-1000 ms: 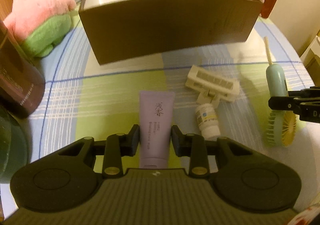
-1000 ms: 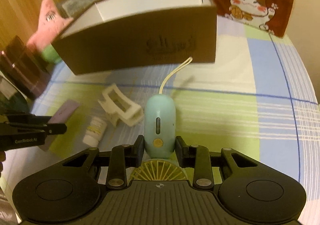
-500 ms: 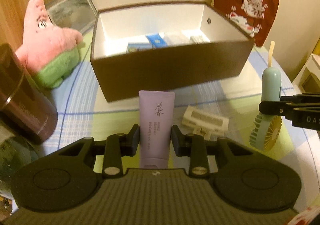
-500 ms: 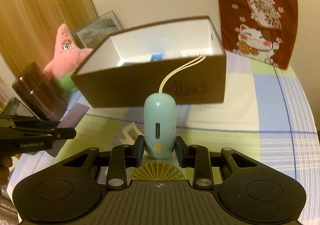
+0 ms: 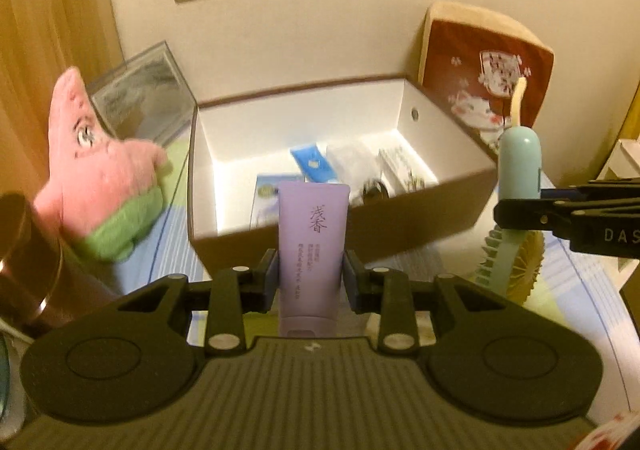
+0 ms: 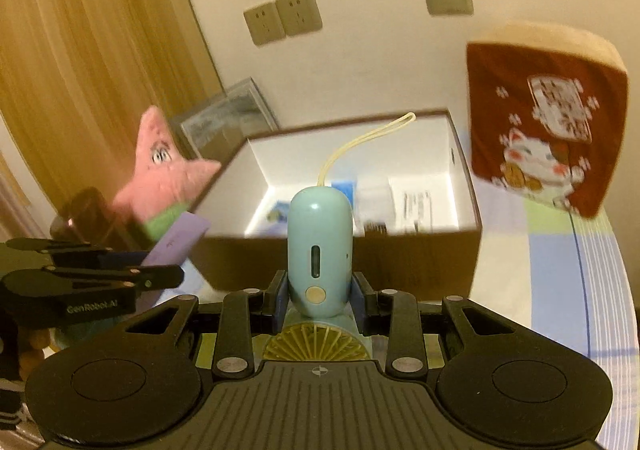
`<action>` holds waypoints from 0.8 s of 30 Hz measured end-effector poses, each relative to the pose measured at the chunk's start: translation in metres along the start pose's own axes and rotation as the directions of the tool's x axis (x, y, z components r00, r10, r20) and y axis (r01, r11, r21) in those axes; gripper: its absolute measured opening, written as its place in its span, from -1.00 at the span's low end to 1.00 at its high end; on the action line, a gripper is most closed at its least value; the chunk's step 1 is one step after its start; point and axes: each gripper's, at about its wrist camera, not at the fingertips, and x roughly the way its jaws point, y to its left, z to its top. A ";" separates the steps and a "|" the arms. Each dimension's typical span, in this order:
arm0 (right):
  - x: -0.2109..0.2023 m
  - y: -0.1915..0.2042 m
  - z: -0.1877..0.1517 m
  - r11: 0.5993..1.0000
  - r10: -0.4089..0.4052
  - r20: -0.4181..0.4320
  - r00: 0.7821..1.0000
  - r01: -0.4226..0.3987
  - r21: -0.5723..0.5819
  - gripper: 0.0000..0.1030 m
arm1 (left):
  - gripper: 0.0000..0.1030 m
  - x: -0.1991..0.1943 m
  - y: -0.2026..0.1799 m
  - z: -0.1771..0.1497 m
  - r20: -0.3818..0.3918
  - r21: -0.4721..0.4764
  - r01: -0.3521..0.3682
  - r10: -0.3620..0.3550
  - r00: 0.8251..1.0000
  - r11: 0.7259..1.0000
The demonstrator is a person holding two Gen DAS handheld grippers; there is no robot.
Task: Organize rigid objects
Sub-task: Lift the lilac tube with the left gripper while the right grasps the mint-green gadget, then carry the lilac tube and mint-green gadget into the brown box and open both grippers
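Lavender tube point(image 5: 311, 238) and handheld fan point(image 6: 320, 246) lifted off the tablecloth, now level with the open box point(image 5: 440, 218), its contents visible

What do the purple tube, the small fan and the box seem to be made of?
Purple tube: probably soft plastic, matte, with a flat crimped end and printed text.
Fan: likely hard plastic, smooth with a slight sheen on its rounded mint handle; molded yellow grille.
Box: apparently cardboard, with thin straight walls, brown outside, white inside.

Checked tablecloth point(image 6: 560, 270) bears box point(image 6: 420, 258), perhaps plush point(image 5: 96, 178).
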 end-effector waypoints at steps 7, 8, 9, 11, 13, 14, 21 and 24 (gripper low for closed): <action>0.014 0.001 0.039 1.000 0.002 0.055 0.998 0.000 -0.031 -0.36 | -0.41 0.009 0.001 0.035 0.058 0.010 -0.006 0.005 0.998 1.000; 0.017 0.000 0.044 0.999 0.002 0.061 0.998 0.000 -0.033 -0.36 | -0.41 0.011 0.002 0.040 0.062 0.012 -0.009 0.009 0.998 1.000; 0.020 -0.001 0.049 0.999 0.002 0.065 0.998 0.000 -0.035 -0.36 | -0.41 0.014 0.003 0.045 0.065 0.013 -0.015 0.014 0.998 1.000; 0.027 -0.003 0.058 0.999 -0.002 0.069 0.998 0.004 -0.038 -0.36 | -0.41 0.020 0.005 0.053 0.067 0.011 -0.022 0.021 0.998 1.000; 0.034 -0.006 0.065 0.999 -0.006 0.070 0.998 0.009 -0.042 -0.36 | -0.41 0.026 0.008 0.060 0.067 0.008 -0.029 0.028 0.997 1.000; 0.039 -0.007 0.069 0.999 -0.007 0.069 0.998 0.010 -0.043 -0.36 | -0.41 0.029 0.010 0.062 0.066 0.008 -0.034 0.034 0.997 0.999; 0.077 -0.009 0.083 0.999 0.001 0.037 0.999 0.001 -0.041 -0.36 | -0.41 0.063 0.024 0.077 0.030 -0.001 -0.064 0.064 0.997 0.998; 0.100 -0.007 0.085 0.999 0.012 0.005 1.000 -0.012 -0.031 -0.36 | -0.41 0.081 0.033 0.081 0.007 -0.005 -0.075 0.075 0.997 0.997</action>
